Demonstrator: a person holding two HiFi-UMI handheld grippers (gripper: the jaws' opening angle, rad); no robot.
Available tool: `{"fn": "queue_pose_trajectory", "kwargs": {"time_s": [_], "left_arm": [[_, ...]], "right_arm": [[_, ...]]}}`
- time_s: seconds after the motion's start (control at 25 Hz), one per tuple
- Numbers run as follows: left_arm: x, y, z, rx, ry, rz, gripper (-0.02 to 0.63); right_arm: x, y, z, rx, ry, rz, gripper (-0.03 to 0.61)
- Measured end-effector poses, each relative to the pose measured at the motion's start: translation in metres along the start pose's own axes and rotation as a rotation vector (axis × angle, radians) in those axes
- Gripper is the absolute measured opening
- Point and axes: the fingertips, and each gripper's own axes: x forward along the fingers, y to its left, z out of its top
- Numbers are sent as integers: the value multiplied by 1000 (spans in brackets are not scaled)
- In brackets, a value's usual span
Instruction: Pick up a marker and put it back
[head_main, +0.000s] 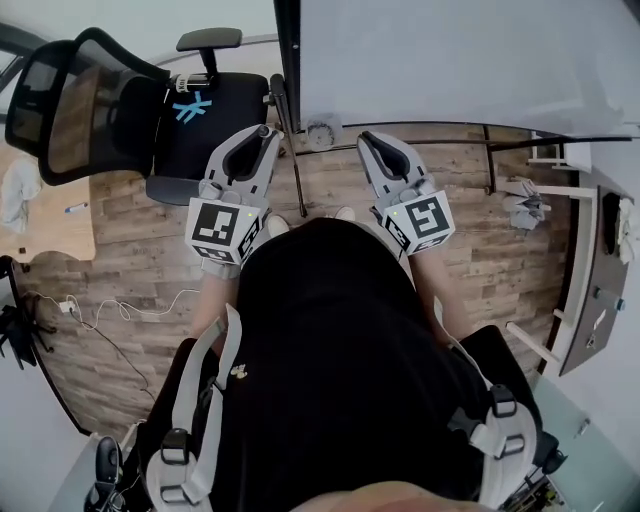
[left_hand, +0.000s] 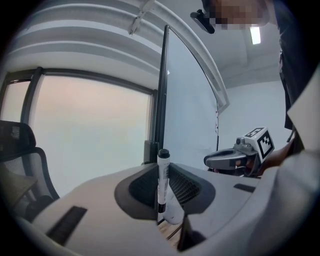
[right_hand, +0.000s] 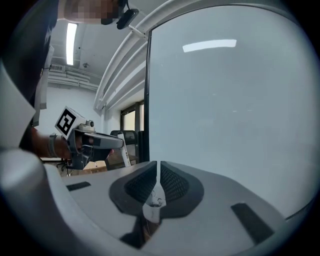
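Claw on the left (left_hand: 161, 176), clenched on a marker (left_hand: 162, 182): barrel upright, dark cap upward, probably held so to stay steady while carried. Right claw (right_hand: 158, 172) pinched together on nothing, idle alongside. Beyond both, whiteboard (right_hand: 225, 100) close ahead, likely where the marker belongs. No counter beneath; marker in mid-air above the wooden floor (head_main: 130, 230), office chair (head_main: 120, 110) off to the left.
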Motion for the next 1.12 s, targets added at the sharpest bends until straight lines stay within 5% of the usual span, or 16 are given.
{"fn": "queue_pose_trajectory", "kwargs": {"time_s": [0.6, 1.12], "left_arm": [[50, -51, 2, 27, 8, -205, 73], [78, -74, -29, 31, 90, -299, 73]], "right_arm": [[-58, -38, -11, 40, 4, -209, 32], [-99, -50, -32, 94, 40, -343, 32]]}}
